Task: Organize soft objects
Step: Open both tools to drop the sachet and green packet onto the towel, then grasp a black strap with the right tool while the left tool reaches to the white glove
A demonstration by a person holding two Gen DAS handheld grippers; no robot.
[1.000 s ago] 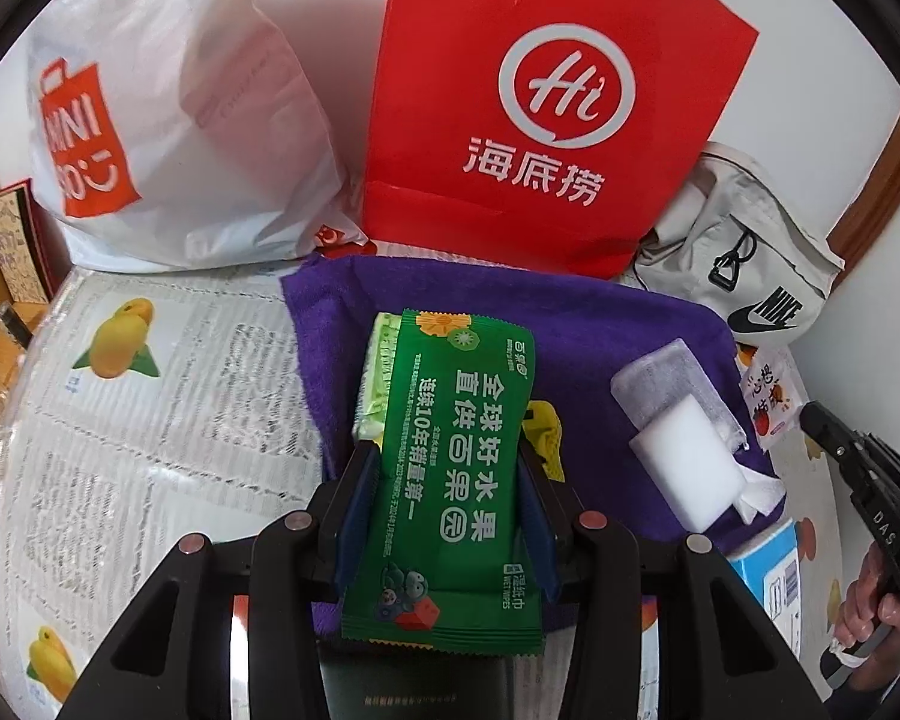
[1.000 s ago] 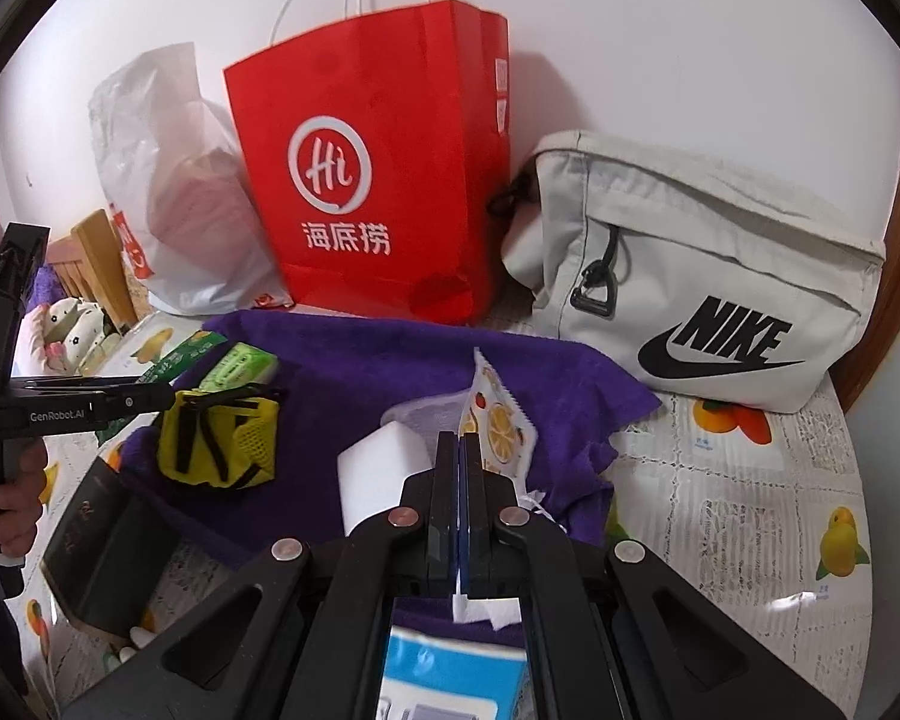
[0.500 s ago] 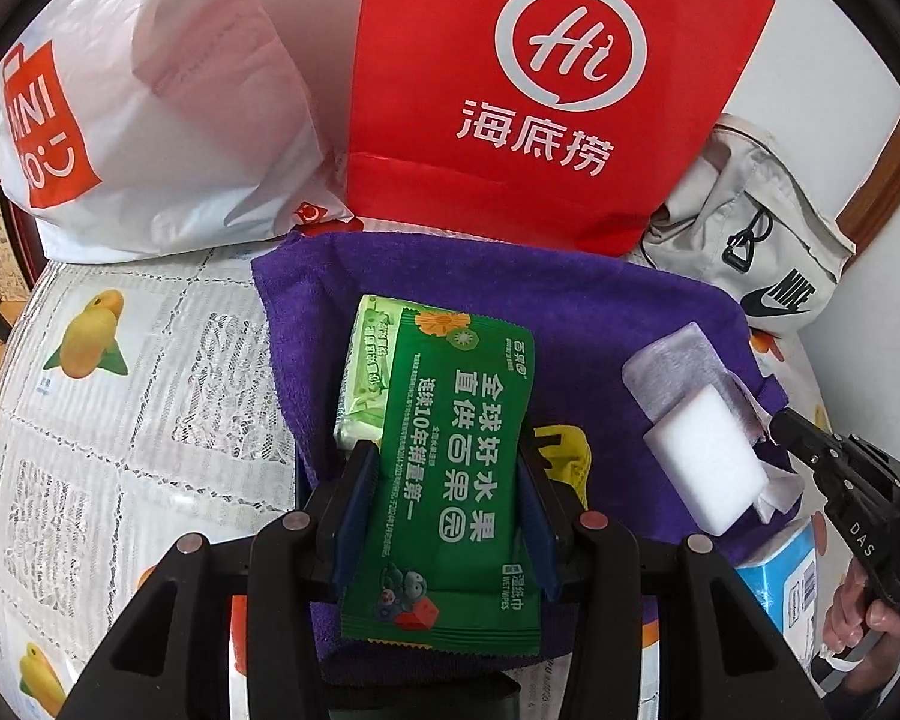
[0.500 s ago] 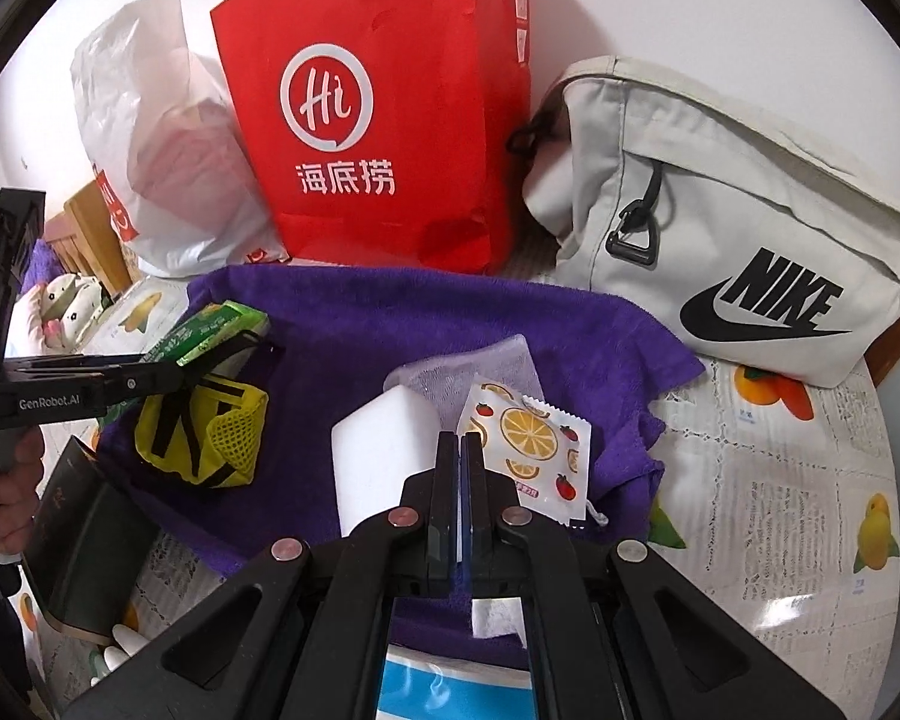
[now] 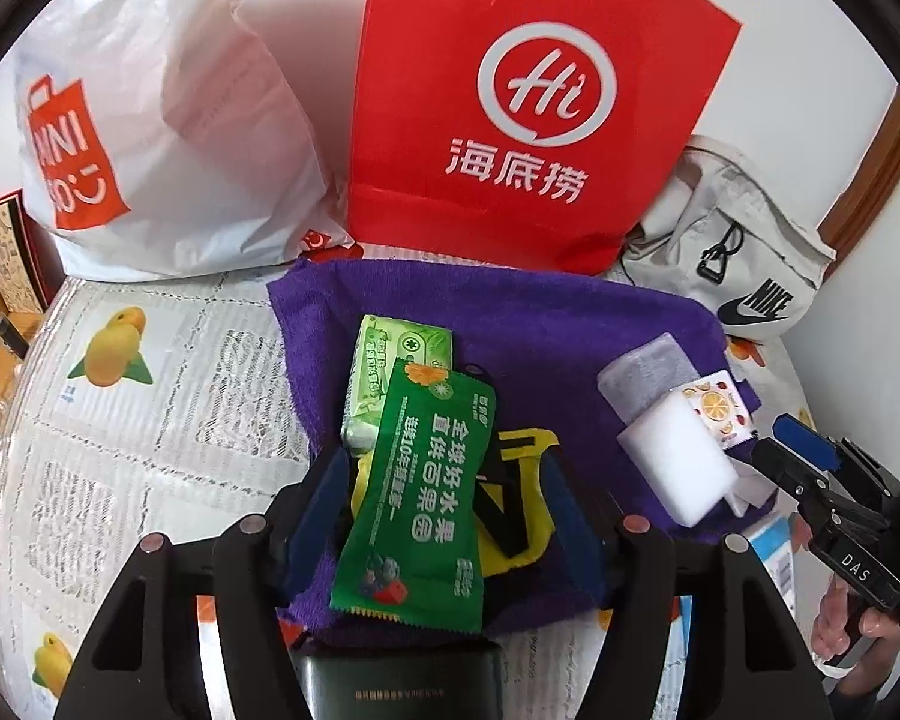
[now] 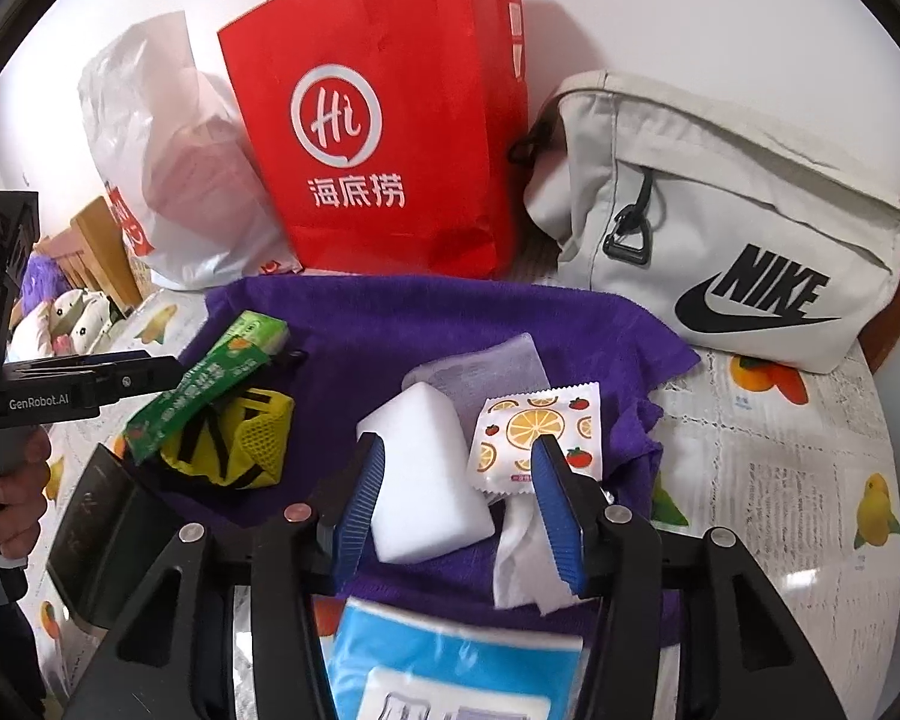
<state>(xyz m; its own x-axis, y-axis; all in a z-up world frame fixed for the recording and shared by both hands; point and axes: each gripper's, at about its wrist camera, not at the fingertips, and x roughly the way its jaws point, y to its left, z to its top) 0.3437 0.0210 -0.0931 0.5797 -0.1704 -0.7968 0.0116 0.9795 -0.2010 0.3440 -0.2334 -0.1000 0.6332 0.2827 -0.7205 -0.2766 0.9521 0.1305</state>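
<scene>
A purple towel (image 5: 510, 312) is spread on the table. My left gripper (image 5: 447, 504) is opening. The green snack packet (image 5: 426, 492) lies loose between its fingers, across a yellow mesh item (image 5: 522, 480) and a light-green tissue pack (image 5: 399, 372). My right gripper (image 6: 459, 504) is opening too, and its blue pads (image 6: 360, 504) touch nothing. Between them sits a white sponge (image 6: 426, 480). The fruit-print sachet (image 6: 540, 426) rests free, leaning on the sponge and a grey pouch (image 6: 486, 372). A crumpled white tissue (image 6: 528, 552) lies by the right finger.
Along the wall behind the towel stand a red paper bag (image 5: 528, 108), a white plastic bag (image 5: 150, 120) and a grey Nike bag (image 6: 720, 228). A blue tissue pack (image 6: 450, 660) and a dark case (image 6: 102, 534) lie at the near edge. The fruit-print tablecloth (image 5: 150, 420) shows left.
Both grippers went from shut to spread. The left let go of the green packet, which now lies tilted on the yellow item. The right let go of the sachet beside the sponge.
</scene>
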